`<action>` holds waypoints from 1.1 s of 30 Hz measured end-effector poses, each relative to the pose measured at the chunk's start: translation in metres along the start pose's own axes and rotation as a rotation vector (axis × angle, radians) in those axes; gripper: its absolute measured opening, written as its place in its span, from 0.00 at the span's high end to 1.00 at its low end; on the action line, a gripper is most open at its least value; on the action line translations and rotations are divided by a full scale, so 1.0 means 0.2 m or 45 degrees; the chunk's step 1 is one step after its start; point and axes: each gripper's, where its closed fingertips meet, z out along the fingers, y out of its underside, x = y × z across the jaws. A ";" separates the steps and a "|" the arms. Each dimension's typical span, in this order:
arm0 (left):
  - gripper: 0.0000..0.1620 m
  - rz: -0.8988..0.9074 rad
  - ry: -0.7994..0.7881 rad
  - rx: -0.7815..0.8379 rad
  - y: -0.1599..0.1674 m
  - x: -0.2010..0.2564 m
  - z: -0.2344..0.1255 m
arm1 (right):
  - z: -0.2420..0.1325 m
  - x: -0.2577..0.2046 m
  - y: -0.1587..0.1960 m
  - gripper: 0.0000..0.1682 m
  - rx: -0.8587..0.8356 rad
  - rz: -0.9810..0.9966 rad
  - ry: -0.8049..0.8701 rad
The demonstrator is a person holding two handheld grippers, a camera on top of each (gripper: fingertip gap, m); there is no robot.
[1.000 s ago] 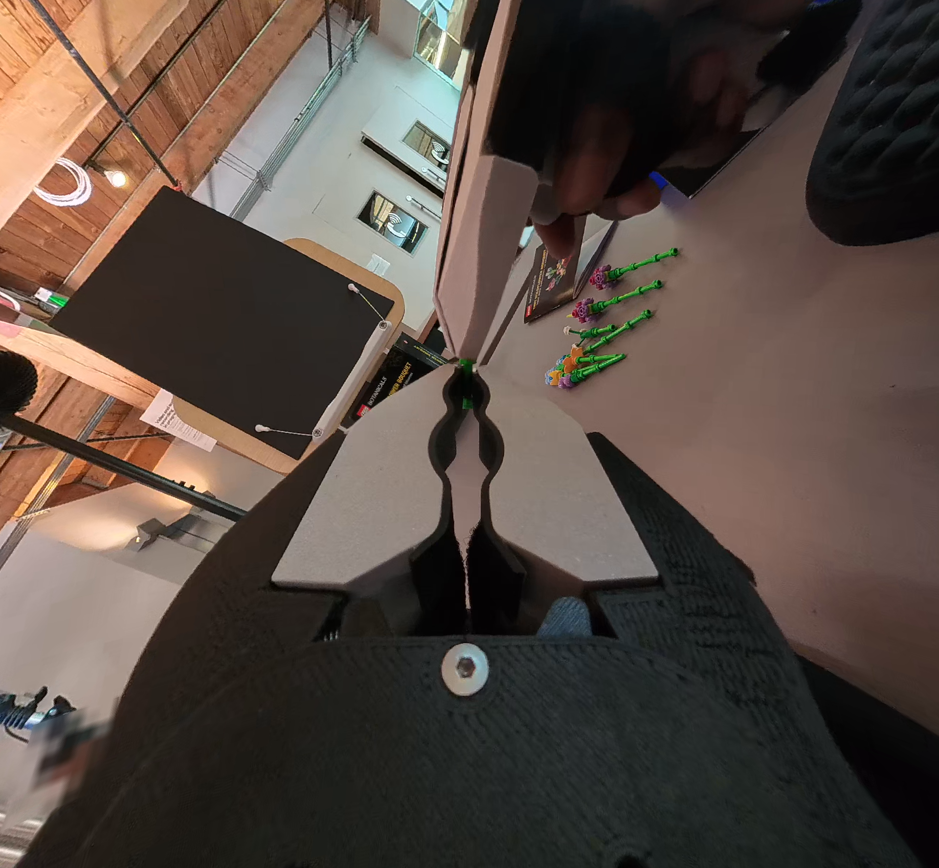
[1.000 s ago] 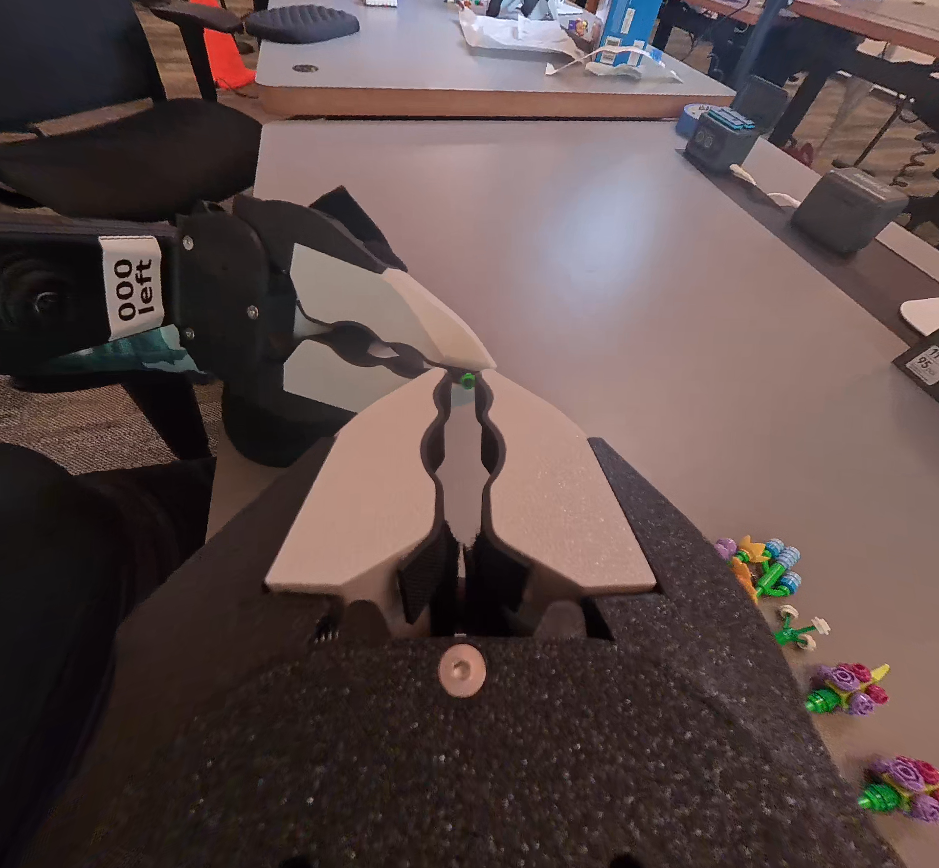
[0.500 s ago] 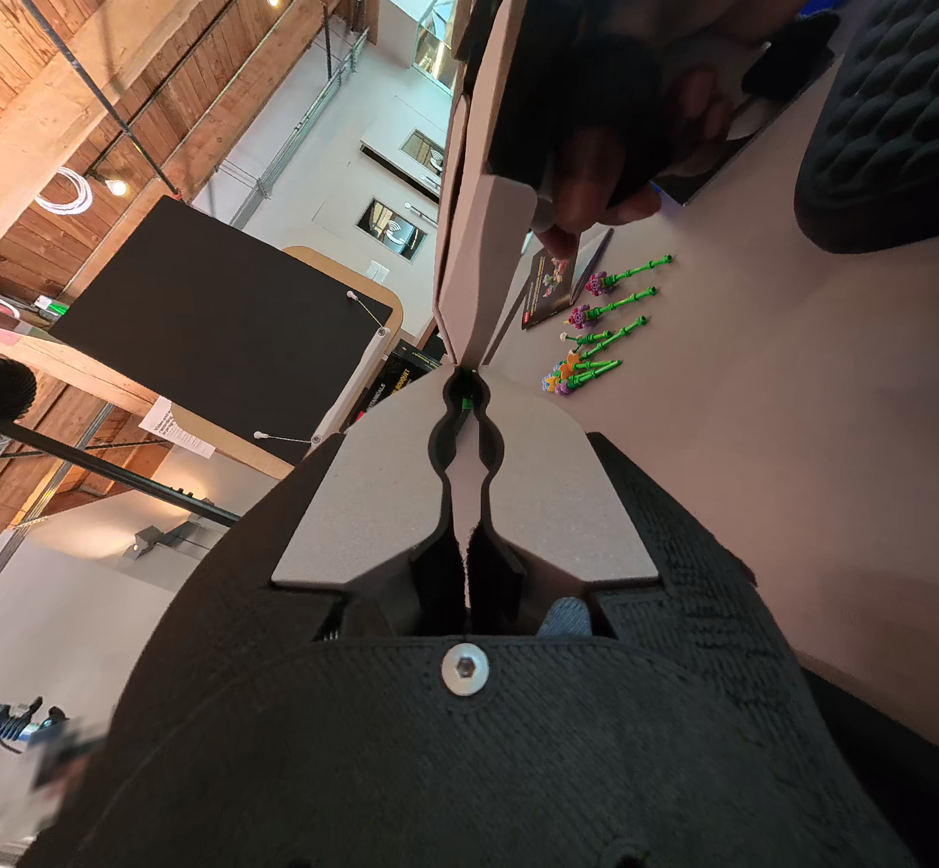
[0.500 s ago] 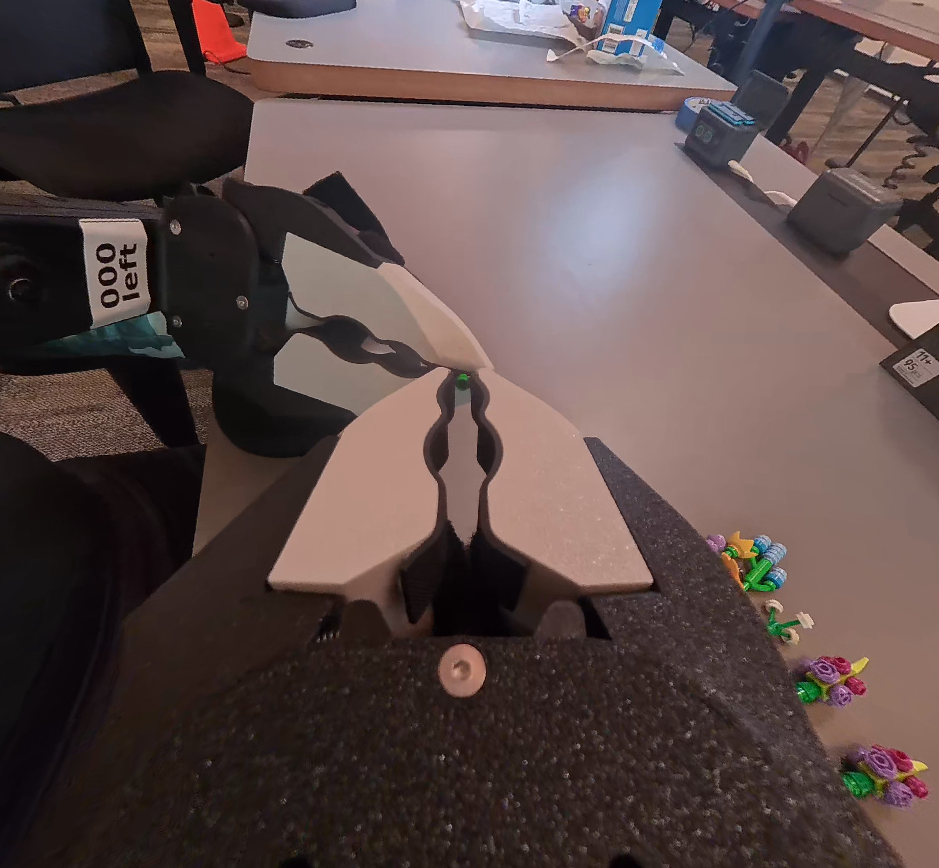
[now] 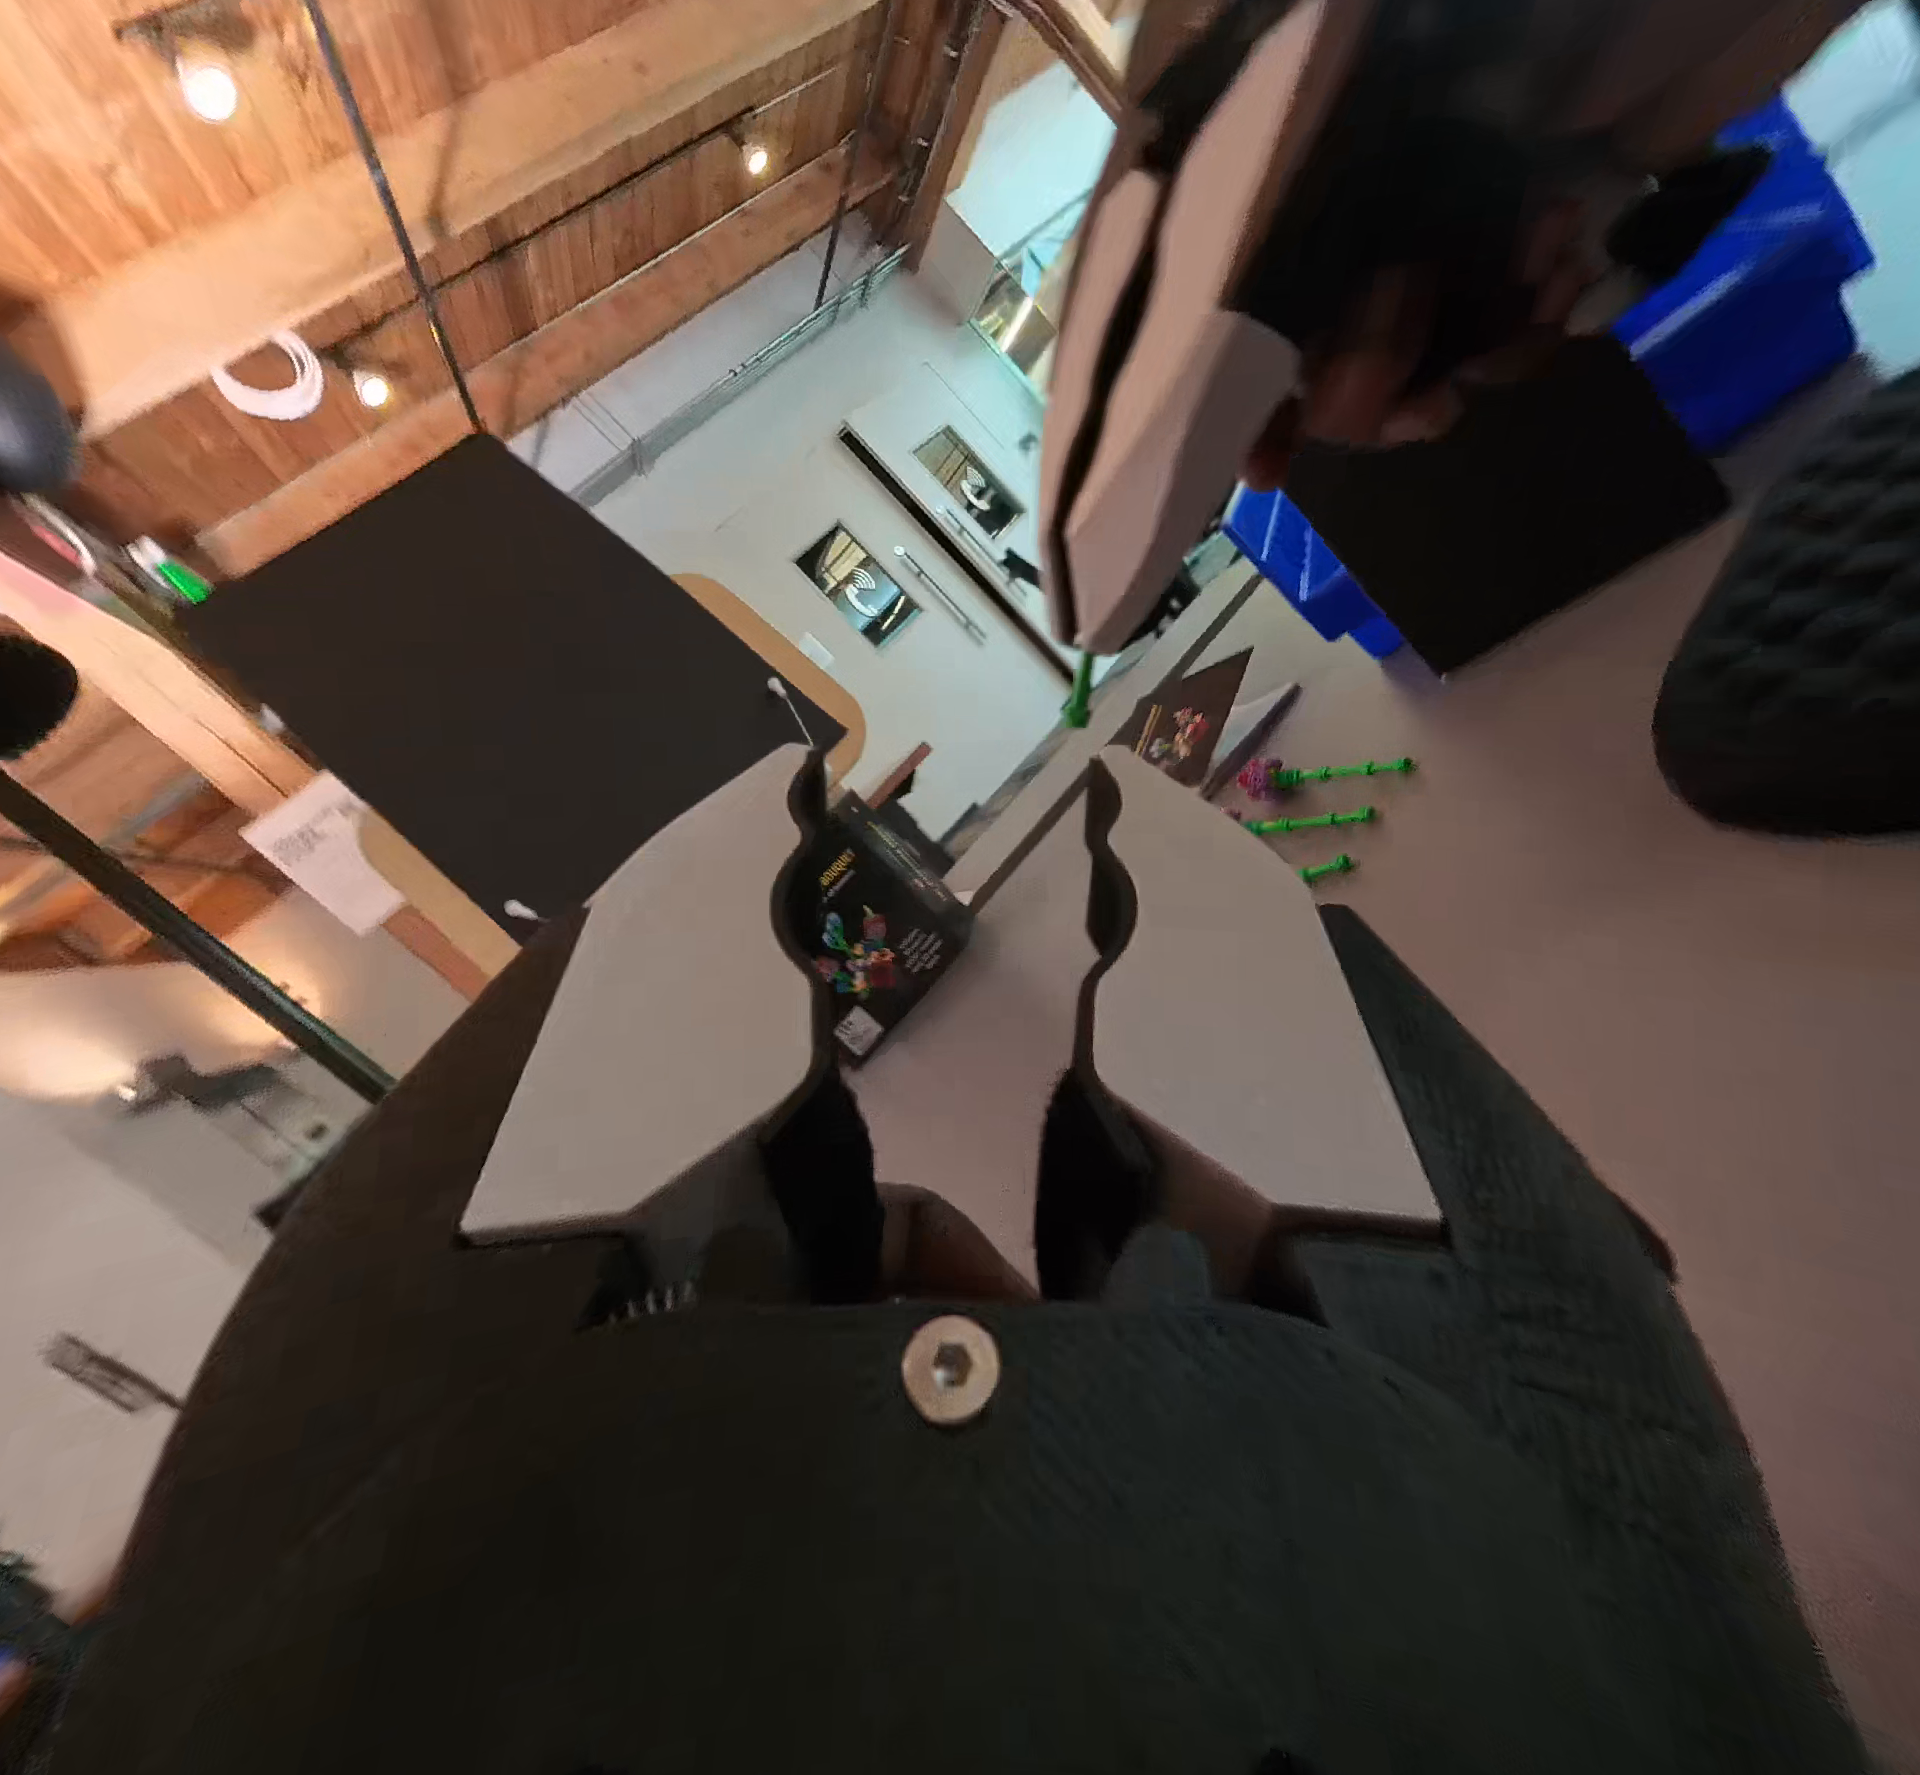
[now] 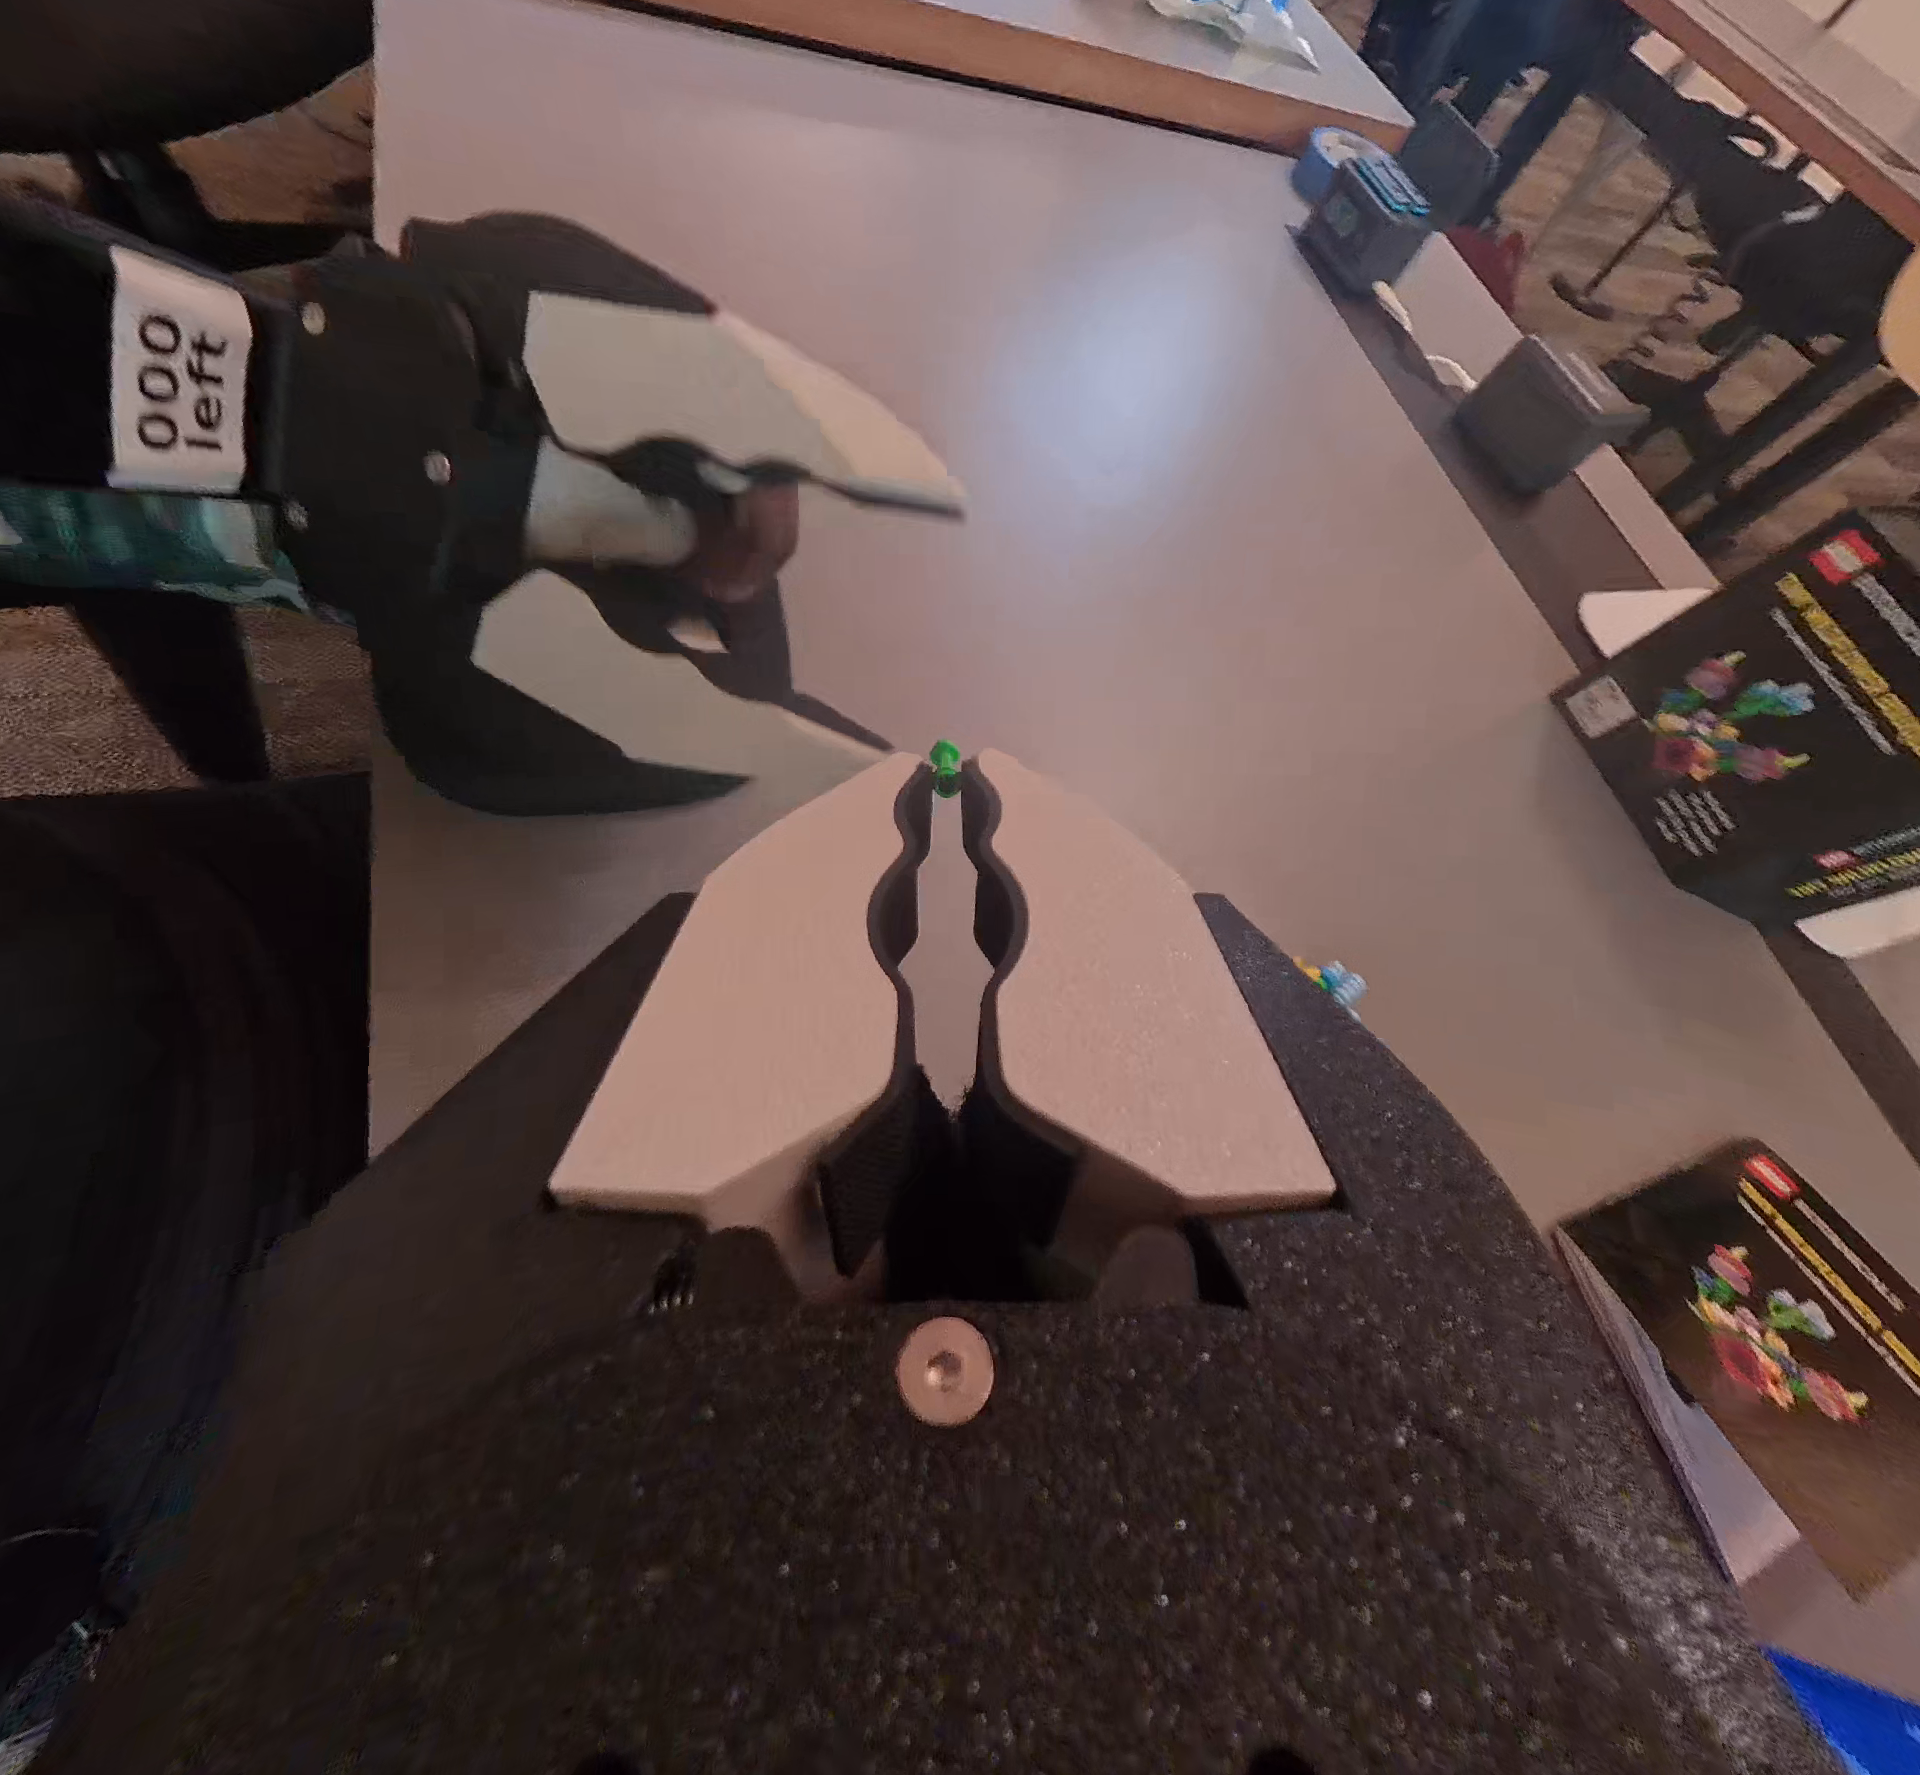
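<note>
My right gripper [image 6: 943,767] is shut on a small green toy stem [image 6: 943,765], pinched at the fingertips above the grey table [image 6: 1143,499]. In the left wrist view the right gripper [image 5: 1081,634] hangs above and ahead, with the green stem [image 5: 1076,689] sticking out below its tips. My left gripper [image 5: 951,775] is open and empty, a short way from the stem. It also shows at the left of the right wrist view [image 6: 904,624], jaws wide apart.
Toy flowers on green stems [image 5: 1320,775] lie on the table, with a few more [image 6: 1330,977] beside my right gripper. A black toy box [image 6: 1787,738] and a booklet [image 6: 1766,1330] lie at the right. Grey boxes [image 6: 1538,416] stand farther back. A black chair armrest [image 5: 1818,634] is near. The tips of both grippers are at nearly the same place.
My left gripper has opened and let go of the green stem. The two grippers have drawn apart, and the right one keeps the stem.
</note>
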 end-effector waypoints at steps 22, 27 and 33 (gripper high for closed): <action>0.73 -0.398 -0.016 -0.095 0.13 -0.10 0.01 | -0.97 0.63 0.52 0.97 -0.297 0.500 0.746; 0.74 -0.383 -0.008 -0.098 0.13 -0.09 0.01 | -0.93 0.63 0.62 0.97 -0.448 0.534 0.741; 0.74 -0.367 0.000 -0.097 0.13 -0.08 0.01 | -0.91 0.63 0.65 0.92 -0.498 0.531 0.741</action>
